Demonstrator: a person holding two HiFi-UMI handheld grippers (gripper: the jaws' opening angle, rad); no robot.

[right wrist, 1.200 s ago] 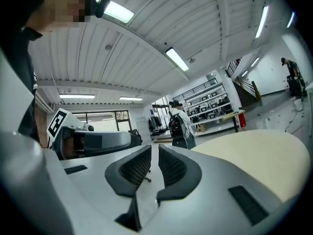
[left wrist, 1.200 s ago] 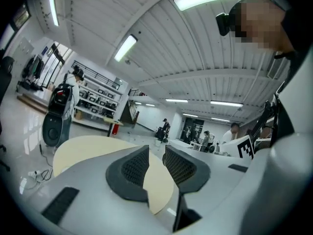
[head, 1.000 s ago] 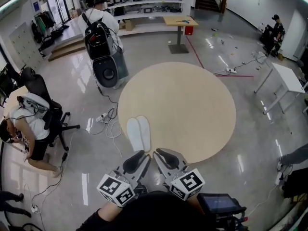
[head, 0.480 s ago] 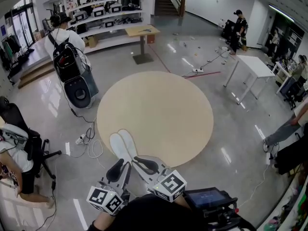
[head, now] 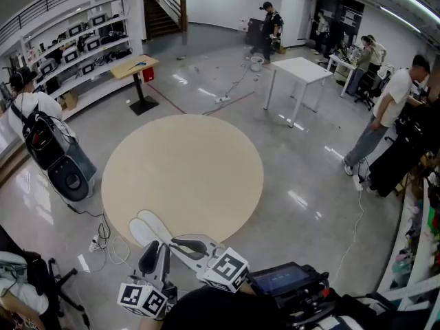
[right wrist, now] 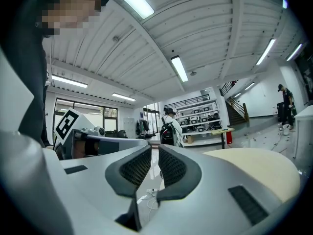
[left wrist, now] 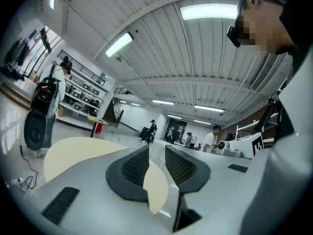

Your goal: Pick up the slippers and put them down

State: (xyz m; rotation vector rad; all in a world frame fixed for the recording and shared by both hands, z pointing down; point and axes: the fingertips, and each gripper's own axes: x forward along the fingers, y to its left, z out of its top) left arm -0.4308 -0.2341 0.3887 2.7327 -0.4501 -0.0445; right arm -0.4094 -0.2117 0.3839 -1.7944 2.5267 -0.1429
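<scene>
Two white slippers (head: 146, 229) lie side by side on the near left edge of a round beige mat (head: 182, 170). In the head view both grippers are held low and level just before them. My left gripper (head: 151, 254) points past the slippers' near ends, and its jaws stand a narrow gap apart with nothing between them (left wrist: 156, 163). My right gripper (head: 180, 242) sits by the right slipper's near end, its jaws also slightly apart and empty (right wrist: 154, 168). The slippers are hidden in both gripper views. The mat (left wrist: 73, 151) shows beyond the left jaws.
A person with a backpack (head: 38, 126) stands by a grey machine (head: 69, 177) at the left. Cables (head: 103, 239) lie on the floor beside the slippers. A white table (head: 302, 71), a wooden table (head: 134, 67) and several people (head: 385, 115) are farther off.
The head view has swung round, so the mat and slippers slid left and down in the picture. Both grippers now sit closer to the slippers' near ends. Jaw gaps look unchanged.
</scene>
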